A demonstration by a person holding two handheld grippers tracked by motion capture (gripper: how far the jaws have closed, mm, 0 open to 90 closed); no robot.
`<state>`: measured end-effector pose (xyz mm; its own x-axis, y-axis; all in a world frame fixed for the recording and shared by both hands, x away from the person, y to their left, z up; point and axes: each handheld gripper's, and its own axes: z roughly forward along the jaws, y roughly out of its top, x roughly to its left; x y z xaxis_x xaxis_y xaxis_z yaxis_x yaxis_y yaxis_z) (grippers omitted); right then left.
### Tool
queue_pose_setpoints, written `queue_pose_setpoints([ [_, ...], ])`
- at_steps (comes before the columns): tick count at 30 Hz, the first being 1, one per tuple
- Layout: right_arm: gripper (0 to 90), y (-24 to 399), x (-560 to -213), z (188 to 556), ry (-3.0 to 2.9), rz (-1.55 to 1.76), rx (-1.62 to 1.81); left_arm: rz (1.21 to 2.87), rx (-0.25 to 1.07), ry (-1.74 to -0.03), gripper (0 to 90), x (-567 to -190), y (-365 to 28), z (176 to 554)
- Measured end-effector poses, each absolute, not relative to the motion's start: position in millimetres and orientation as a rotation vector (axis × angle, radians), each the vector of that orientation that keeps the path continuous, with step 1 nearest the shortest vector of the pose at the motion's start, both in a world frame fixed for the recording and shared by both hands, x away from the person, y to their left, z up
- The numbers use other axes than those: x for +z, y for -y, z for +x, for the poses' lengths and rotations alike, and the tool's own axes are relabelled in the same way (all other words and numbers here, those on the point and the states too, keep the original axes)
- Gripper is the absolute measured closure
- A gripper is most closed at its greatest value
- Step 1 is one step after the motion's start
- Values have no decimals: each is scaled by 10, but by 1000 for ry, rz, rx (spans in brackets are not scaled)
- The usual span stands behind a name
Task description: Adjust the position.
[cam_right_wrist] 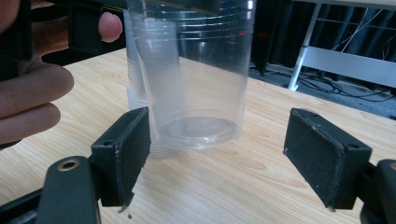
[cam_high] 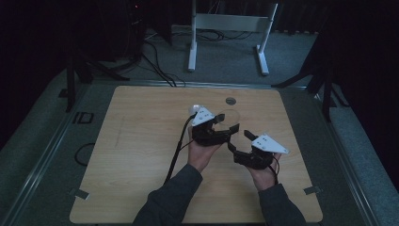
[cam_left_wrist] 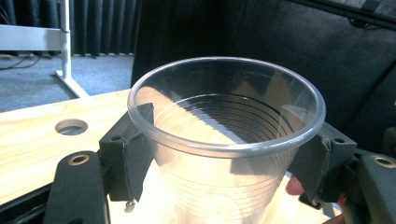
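At the near edge of the wooden table (cam_high: 141,141), a person's two forearms in grey sleeves reach in, each hand holding a black two-jaw gripper. The right gripper (cam_high: 239,141), just nearer the person than the cup, stands with its jaws spread wide; seen in the right gripper view (cam_right_wrist: 217,154), its two black pads flank the base of the clear plastic cup (cam_right_wrist: 196,93) without pressing on it, one pad just beside the cup's wall and the other well apart from it. The cup's bottom hangs a little above the table top there, and a second clear cup (cam_right_wrist: 140,79) shows just behind it, partly hidden; whether the two touch cannot be told.

Just beyond the right gripper, the left gripper (cam_high: 228,123) pinches the clear plastic cup (cam_left_wrist: 224,154) below its rim, one pad on each side of the ribbed wall, the cup upright with its open mouth facing up. A fingertip (cam_left_wrist: 295,186) of the left hand shows beside the cup's lower wall. In the high view the cup (cam_high: 226,115) sits over the middle of the table, faint and see-through.

Beyond the cup, a round grommet hole (cam_high: 230,100) lies near the table's far edge. Farther than the table, a white metal frame (cam_high: 230,33) stands on the grey carpet, with dark cables trailing beside it.
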<state>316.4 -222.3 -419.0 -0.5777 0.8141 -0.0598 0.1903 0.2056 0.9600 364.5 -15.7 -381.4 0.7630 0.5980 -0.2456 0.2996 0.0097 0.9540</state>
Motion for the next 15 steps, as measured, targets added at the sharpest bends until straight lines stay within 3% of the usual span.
queue_pose_setpoints([
  [15, 226, 2387, -4236, 3104, -1892, 967, 1372, 1603, 298, -752, 288, -3877, 118, 3630],
])
